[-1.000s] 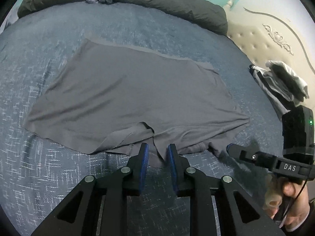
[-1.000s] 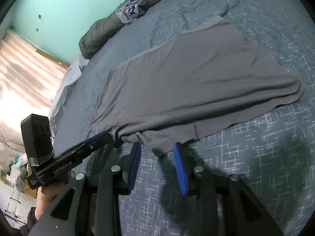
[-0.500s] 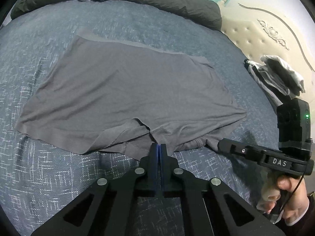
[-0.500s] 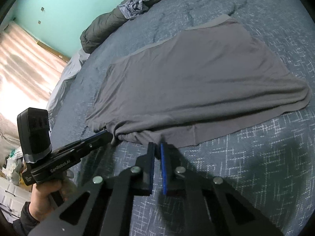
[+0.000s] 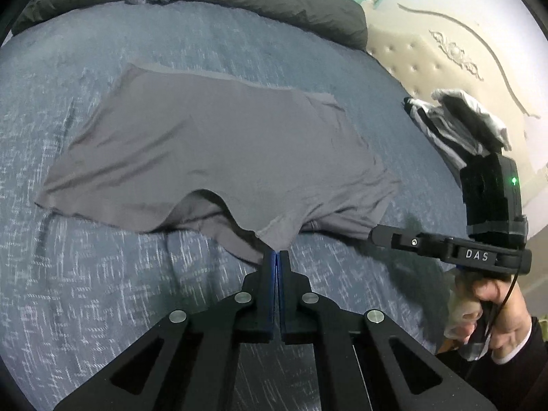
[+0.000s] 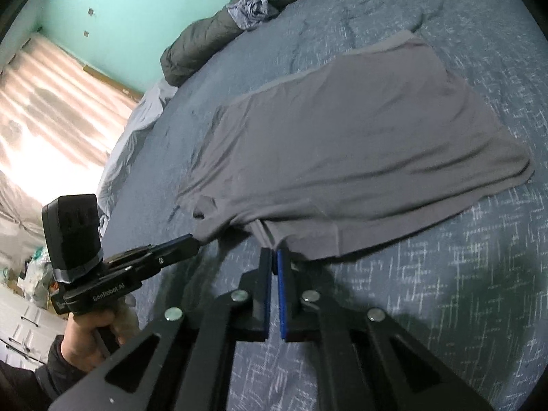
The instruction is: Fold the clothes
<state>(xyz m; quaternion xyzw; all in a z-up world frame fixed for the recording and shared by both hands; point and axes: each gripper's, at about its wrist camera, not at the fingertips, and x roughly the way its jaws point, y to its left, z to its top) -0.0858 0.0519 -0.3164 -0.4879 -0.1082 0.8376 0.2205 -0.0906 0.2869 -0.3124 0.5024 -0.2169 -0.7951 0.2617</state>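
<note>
1. Left wrist view: left gripper (image 5: 276, 253) has clamped the grey shorts (image 5: 219, 157) hem at 6 o'clock, lifting it.
2. Right gripper (image 6: 274, 252) likewise pinches its hem; fold can begin on the bed (image 5: 102, 291).

White capitals "DAS" are showing on the side of the right gripper (image 5: 373, 234), on the black body just behind its fingers, as seen from the left wrist camera. Small pale lettering reading "GenRobot.AI" is running along the side of the left gripper (image 6: 193, 241) in the right wrist camera's view (the last letters are slightly soft, but legible). A tiny pale mark is sitting at the rear end of that same body, too small to read. Nothing else is carrying legible writing: neither the shorts (image 5: 212, 157), nor the bed (image 5: 68, 291), nor the wall (image 6: 130, 3).
</note>
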